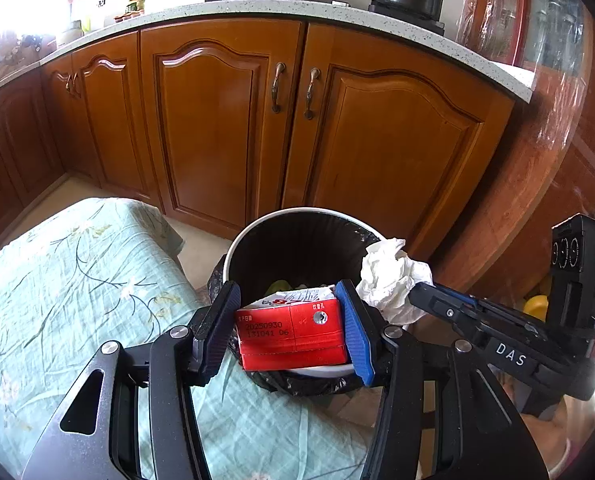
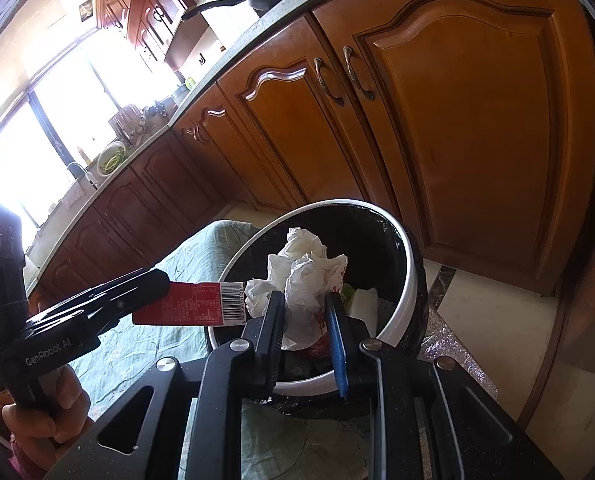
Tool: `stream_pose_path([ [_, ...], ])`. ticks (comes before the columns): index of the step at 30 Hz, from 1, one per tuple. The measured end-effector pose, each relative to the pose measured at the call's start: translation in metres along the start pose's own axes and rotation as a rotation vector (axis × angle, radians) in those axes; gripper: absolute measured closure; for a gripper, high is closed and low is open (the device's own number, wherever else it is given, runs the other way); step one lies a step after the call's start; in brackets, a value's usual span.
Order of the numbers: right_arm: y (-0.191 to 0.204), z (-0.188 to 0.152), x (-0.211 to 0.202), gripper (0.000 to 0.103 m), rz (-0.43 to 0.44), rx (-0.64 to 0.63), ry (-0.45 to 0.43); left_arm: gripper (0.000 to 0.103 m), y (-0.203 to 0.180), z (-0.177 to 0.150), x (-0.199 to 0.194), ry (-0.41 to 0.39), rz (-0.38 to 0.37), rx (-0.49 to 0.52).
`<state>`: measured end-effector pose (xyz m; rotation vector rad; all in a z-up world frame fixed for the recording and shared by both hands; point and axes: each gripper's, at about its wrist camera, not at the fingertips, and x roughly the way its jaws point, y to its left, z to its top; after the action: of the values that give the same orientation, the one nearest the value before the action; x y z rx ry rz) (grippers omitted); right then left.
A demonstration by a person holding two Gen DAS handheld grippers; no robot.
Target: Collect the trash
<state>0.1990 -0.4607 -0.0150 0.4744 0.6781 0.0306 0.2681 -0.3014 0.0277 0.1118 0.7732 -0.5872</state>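
Red and white, the small drink carton (image 1: pixel 291 332) sits clamped between the blue-padded jaws of the left gripper (image 1: pixel 285 330), held over the near rim of the white bin (image 1: pixel 233 246) with its black liner, right beside the table draped in a pale green floral cloth (image 1: pixel 77 280). Crumpled white tissue (image 2: pixel 303 280) is pinched in the closed jaws of the right gripper (image 2: pixel 305 334), hanging above the bin's open mouth, where some greenish scraps already lie, with brown wooden cabinet doors (image 1: pixel 213 120) behind.
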Motion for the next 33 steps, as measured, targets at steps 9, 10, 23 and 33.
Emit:
stream_pose_path([
  [9,-0.003,0.006,0.017,0.078,-0.035,-0.02,0.039,0.053,0.0,-0.001,0.041,0.07,0.004,-0.011],
  [10,-0.004,0.007,0.019,0.077,-0.036,-0.022,0.043,0.053,0.0,0.0,0.044,0.075,0.001,-0.012],
  [23,-0.002,0.003,0.005,0.049,-0.016,0.028,-0.001,0.042,0.022,-0.008,0.028,0.053,-0.045,-0.097],
  [33,0.025,-0.027,-0.025,0.025,0.046,0.061,-0.066,0.037,0.059,-0.054,-0.026,-0.005,-0.037,-0.209],
])
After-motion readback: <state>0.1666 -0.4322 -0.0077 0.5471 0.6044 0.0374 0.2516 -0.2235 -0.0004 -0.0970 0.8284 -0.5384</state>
